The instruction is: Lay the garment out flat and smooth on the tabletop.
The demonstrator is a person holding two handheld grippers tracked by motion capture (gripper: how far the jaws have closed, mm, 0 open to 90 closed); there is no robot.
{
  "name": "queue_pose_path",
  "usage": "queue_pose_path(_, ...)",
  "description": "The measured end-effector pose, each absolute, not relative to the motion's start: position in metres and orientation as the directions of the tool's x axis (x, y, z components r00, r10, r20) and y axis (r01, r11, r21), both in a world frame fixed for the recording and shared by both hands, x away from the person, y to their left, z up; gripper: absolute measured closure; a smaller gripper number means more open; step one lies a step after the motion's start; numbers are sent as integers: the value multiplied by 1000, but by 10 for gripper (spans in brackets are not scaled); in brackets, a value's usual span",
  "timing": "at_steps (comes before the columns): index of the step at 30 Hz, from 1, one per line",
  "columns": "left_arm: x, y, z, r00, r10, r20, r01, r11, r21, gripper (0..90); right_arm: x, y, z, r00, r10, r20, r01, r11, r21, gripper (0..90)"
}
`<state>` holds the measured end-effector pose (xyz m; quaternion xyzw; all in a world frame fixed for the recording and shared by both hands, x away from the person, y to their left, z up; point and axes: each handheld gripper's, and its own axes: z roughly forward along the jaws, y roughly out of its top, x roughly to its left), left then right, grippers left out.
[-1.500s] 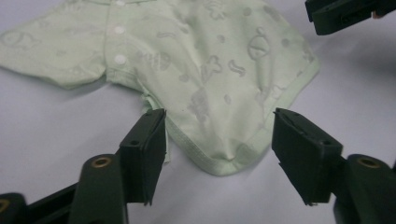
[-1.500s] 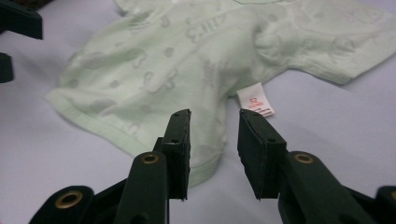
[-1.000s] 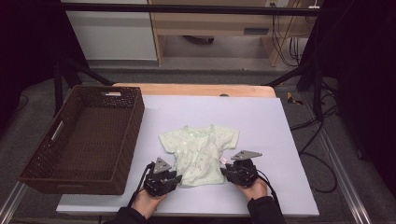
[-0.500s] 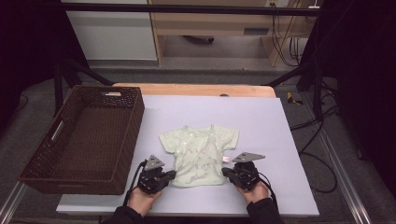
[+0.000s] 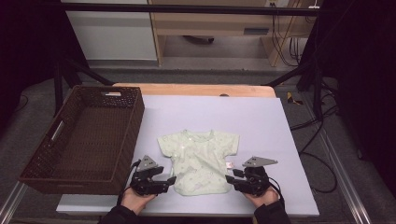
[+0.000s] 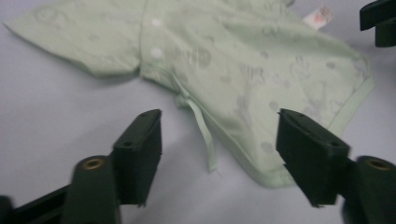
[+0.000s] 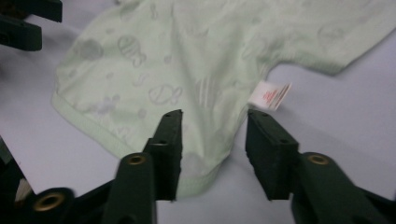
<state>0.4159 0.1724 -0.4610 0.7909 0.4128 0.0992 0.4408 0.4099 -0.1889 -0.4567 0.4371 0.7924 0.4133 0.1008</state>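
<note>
From above, the shirt lies flat on the table beside a basket. The left gripper has just been opening wide over a tie string. The right gripper, also just opening, straddles the hem near a label, gripping nothing.

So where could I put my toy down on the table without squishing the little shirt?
Bare table lies beyond the shirt, up to the wooden edge, and right of it. The basket is empty too. The near edge is crowded: the left gripper and right gripper sit at the hem corners.
</note>
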Motion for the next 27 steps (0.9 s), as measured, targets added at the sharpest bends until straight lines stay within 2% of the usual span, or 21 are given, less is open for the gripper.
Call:
queue_pose_path(3, 425, 177, -457, 631, 739, -234, 564, -230, 793, 154, 416, -194, -454, -600, 779, 181, 568, 256, 782, 380)
queue_pose_path(7, 439, 179, -452, 611, 763, -211, 544, -212, 812, 127, 429, -198, -452, -587, 794, 156, 534, 235, 812, 319)
queue_pose_path(14, 470, 183, -456, 548, 813, -197, 552, -175, 815, 128, 458, -203, -453, -535, 836, 126, 504, 196, 841, 302)
queue_pose_path(18, 474, 185, -455, 555, 808, -198, 527, -157, 835, 119, 463, -205, -454, -526, 841, 129, 486, 173, 857, 247)
queue_pose_path(23, 479, 186, -455, 547, 813, -200, 506, -130, 852, 107, 461, -207, -452, -526, 838, 144, 482, 155, 862, 106)
queue_pose_path(27, 485, 184, -459, 533, 825, -188, 512, -138, 848, 107, 459, -211, -451, -534, 833, 146, 487, 163, 858, 55)
